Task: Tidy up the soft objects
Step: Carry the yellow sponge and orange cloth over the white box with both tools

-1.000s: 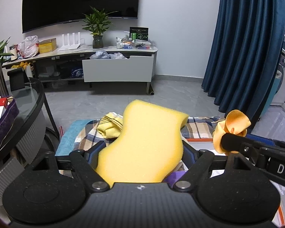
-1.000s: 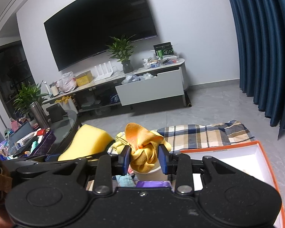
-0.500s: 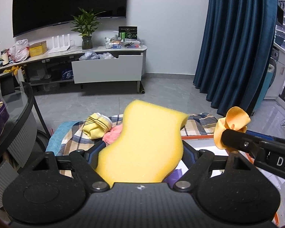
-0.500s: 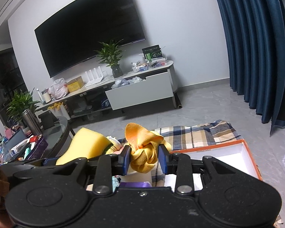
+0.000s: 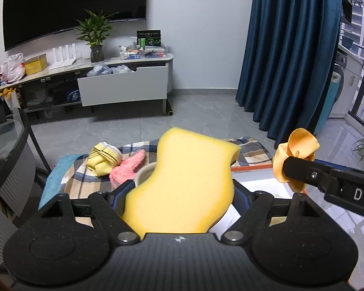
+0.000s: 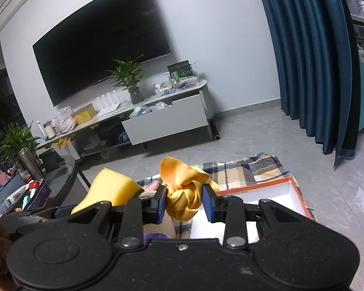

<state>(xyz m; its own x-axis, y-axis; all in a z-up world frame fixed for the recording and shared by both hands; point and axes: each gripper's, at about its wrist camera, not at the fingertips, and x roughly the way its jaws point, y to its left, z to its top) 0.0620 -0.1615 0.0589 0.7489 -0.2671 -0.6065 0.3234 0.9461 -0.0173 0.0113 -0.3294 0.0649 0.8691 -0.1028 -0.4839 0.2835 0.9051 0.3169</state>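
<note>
A living room with a grey tiled floor; a plaid blanket [image 5: 250, 149] covers a low surface at the bottom of both views. Nearest, at 6 o'clock in the left wrist view, the left tool [image 5: 182, 194] is pinching a yellow sponge [image 5: 189, 181] that stands up between its fingers. At 3 o'clock the right tool [image 6: 184, 200] is pressed onto a bunched orange cloth [image 6: 184, 191]. Below them sits a white box with an orange rim [image 6: 296, 189]. Farther, at 10 o'clock, a folded yellow towel [image 5: 104, 157] and a pink fuzzy piece [image 5: 127, 167] lie on the blanket. Beyond are a TV stand [image 5: 123, 87], a wall TV [image 5: 68, 7] and blue curtains [image 5: 286, 53]. Both held items look light and squashy; the sponge likely springs back, so grip mid-body, while the limp cloth is best held at its bunched centre.
</note>
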